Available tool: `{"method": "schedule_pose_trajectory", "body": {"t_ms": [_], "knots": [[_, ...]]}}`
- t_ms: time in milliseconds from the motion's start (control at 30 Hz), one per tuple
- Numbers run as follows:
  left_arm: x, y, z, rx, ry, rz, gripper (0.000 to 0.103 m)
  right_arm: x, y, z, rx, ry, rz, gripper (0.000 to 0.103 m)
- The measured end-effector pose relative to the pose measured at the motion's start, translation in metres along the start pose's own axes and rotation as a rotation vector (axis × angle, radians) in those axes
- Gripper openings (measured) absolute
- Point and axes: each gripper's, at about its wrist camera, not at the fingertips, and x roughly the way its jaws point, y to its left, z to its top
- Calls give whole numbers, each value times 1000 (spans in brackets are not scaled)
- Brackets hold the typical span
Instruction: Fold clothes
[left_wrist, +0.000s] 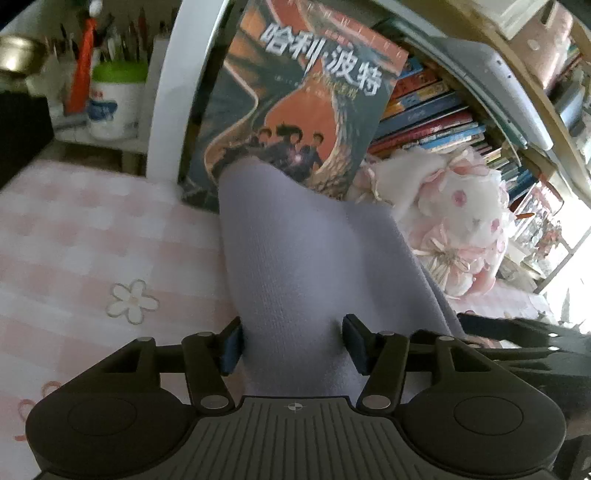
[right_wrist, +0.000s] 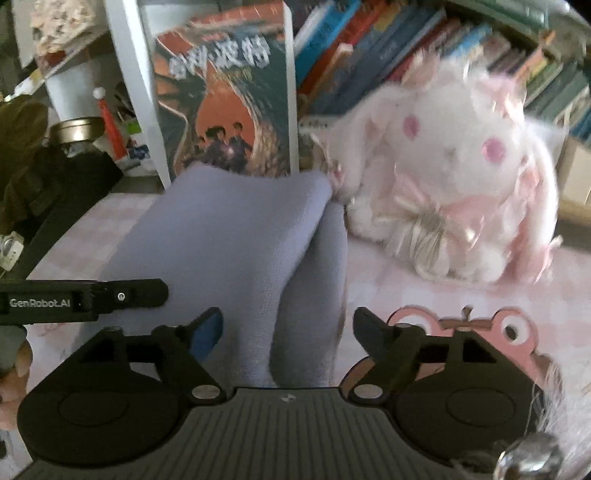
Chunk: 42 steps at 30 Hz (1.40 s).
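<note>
A folded lavender knit garment (left_wrist: 295, 258) lies on the pink checked tablecloth (left_wrist: 92, 240), running away from me toward an upright book. My left gripper (left_wrist: 293, 339) sits at its near end, and the thick fold fills the gap and touches both blue pads. In the right wrist view the same garment (right_wrist: 221, 229) shows two stacked layers. My right gripper (right_wrist: 288, 328) stands wide open around its near edge, with the right finger clear of the cloth.
A picture-cover book (left_wrist: 295, 92) leans against a white post just behind the garment. A white and pink plush rabbit (right_wrist: 461, 166) sits to the right, before a row of books (right_wrist: 369, 55). A pen cup (left_wrist: 114, 99) stands far left. A pink frog-shaped mat (right_wrist: 461, 325) lies near right.
</note>
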Motion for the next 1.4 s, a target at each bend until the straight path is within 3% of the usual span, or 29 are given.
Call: {"method": "schedule_pose_trajectory", "body": {"t_ms": [233, 467, 767, 1200, 1400], "knots": [[-47, -11, -10, 55, -140, 16, 69, -39, 4, -15, -13, -81, -73, 93], [-80, -38, -33, 169, -213, 134, 87, -73, 17, -46, -23, -109, -126, 98], [-97, -53, -65, 231, -152, 256, 91, -105, 31, -78, -10, -115, -169, 102], [-116, -55, -97, 172, -99, 283, 96, -125, 39, -119, 51, -72, -230, 103], [-118, -61, -108, 214, -78, 284, 96, -128, 42, -127, 61, -69, -237, 103]]}}
